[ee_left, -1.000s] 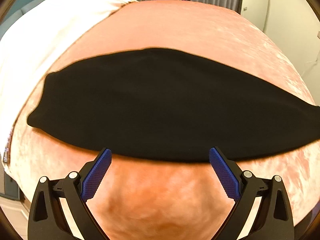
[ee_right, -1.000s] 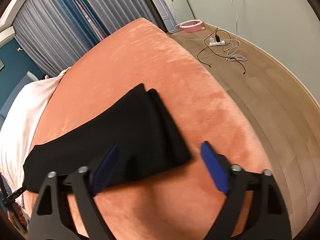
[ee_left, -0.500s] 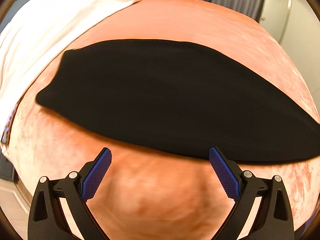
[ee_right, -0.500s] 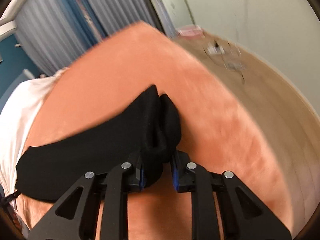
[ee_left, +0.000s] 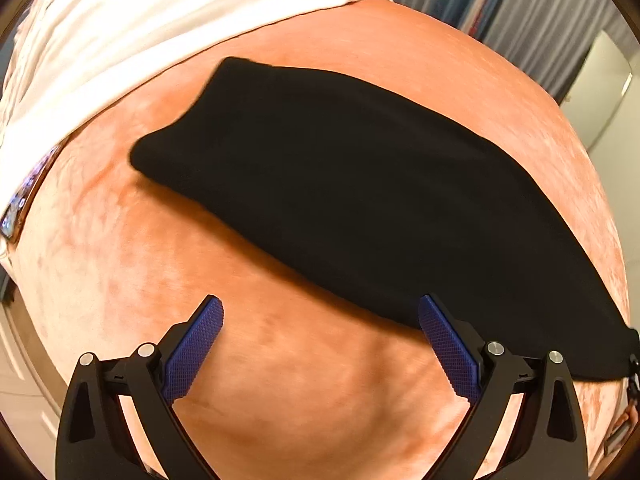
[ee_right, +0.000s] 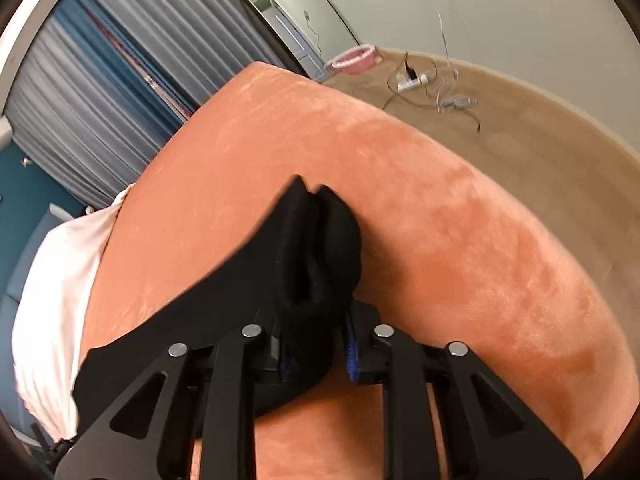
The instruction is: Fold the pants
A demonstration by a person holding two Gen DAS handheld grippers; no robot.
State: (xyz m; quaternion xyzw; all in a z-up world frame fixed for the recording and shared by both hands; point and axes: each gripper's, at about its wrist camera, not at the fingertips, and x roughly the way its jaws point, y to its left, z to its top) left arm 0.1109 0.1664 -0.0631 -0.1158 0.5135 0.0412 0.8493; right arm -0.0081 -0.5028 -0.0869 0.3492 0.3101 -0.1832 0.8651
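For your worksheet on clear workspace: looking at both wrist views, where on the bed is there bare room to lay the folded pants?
Bare orange blanket lies between the black pants and the floor-side edge, and in front of the open left gripper. It is crowded where the right gripper pinches the bunched pants end, and by the white bedding.

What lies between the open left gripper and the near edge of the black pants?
Only bare orange bedcover, seen in the left wrist view; the left gripper hangs open just short of the pants, with its right-hand finger overlapping their edge.
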